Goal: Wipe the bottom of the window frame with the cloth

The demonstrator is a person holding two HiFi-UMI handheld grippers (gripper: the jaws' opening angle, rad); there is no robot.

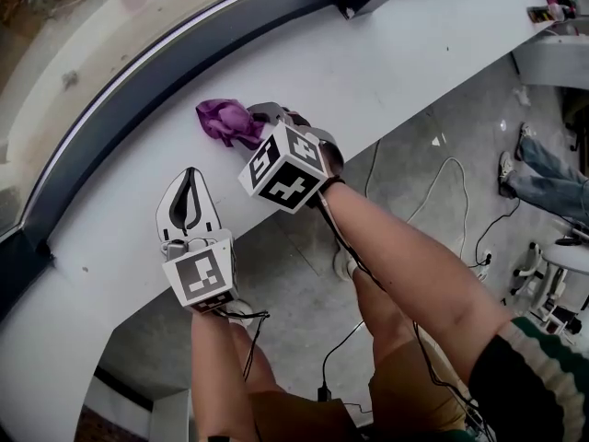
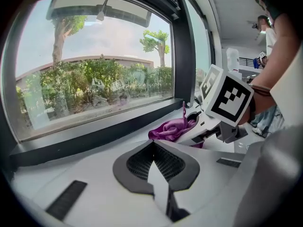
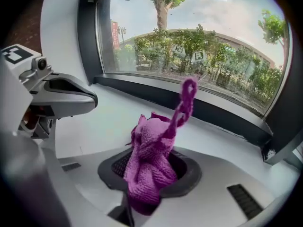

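I count one purple cloth [image 1: 228,122] and one window frame [image 1: 156,74] on the far side. I have two grippers: left gripper [image 1: 190,179], right gripper [image 1: 261,116].

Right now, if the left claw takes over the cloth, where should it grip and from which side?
Grip the bunched cloth bulging past the right claw, coming from the left along the sill; that side is free, and the thin tail looks slack.
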